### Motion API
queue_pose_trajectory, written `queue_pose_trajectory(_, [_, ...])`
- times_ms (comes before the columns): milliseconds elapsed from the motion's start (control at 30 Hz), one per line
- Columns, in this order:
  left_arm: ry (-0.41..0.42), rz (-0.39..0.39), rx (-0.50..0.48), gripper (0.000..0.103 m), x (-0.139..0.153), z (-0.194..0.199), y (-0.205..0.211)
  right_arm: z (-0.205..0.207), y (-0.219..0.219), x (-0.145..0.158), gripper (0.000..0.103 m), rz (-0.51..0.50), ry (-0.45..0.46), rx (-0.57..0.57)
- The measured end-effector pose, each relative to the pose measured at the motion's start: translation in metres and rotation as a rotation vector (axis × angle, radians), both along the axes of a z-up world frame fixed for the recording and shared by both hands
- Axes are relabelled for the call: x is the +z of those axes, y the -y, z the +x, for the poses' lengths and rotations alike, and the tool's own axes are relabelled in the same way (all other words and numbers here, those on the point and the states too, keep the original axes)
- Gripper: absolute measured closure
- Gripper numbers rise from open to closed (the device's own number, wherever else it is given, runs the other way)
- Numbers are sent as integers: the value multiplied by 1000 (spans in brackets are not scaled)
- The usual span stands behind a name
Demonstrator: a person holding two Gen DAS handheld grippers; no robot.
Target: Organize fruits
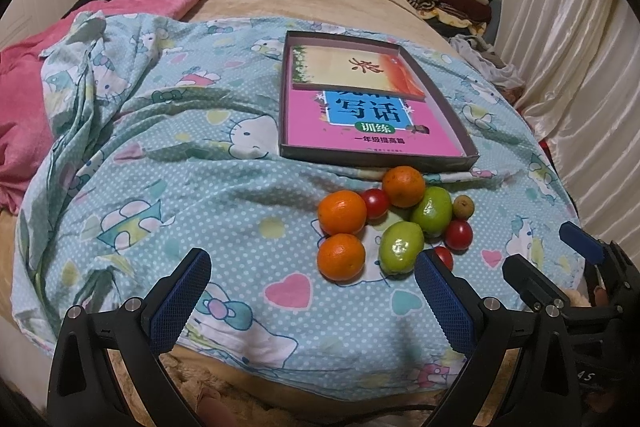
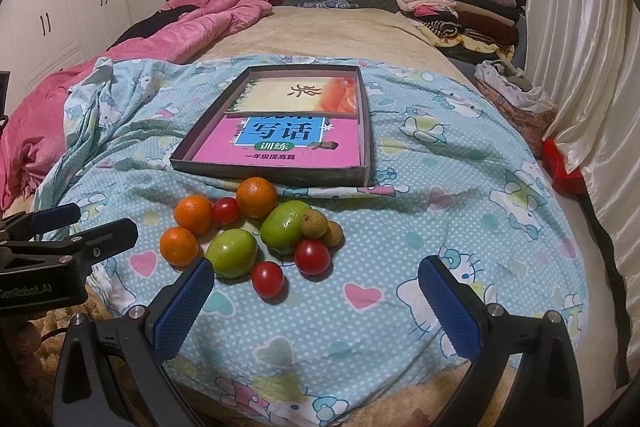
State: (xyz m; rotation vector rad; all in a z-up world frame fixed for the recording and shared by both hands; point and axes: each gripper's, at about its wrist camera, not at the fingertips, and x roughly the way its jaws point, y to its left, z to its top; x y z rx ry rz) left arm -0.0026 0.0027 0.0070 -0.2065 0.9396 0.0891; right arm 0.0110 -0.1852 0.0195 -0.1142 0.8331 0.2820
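Bed (image 2: 340, 27) carries a blue cartoon-print sheet (image 2: 400, 227). On the sheet, just beyond the fingers (image 2: 184, 303): clustered oranges (image 2: 193, 215), green fruits (image 2: 232, 253), red tomatoes (image 2: 268, 279). Farther out, a shallow box (image 2: 280, 175). Pink quilt (image 2: 208, 7) and folded clothes (image 2: 460, 7) lie well beyond.

We see the fruits bunched on the bed just before the shallow box (image 2: 362, 115): three oranges (image 2: 193, 214), two green fruits (image 2: 231, 253) lying side by side, three red tomatoes (image 2: 312, 256) and two small brown longans (image 2: 314, 223) touching at the cluster's right edge
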Motion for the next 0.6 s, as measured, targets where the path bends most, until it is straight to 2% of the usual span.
queue_pose_trajectory(367, [-39, -49, -11, 2, -13, 6, -10, 9, -4, -12, 0, -13, -47, 21])
queue_pose_trajectory(600, [-53, -46, -34, 2, -18, 10, -6, 16, -13, -25, 0, -41, -111, 51])
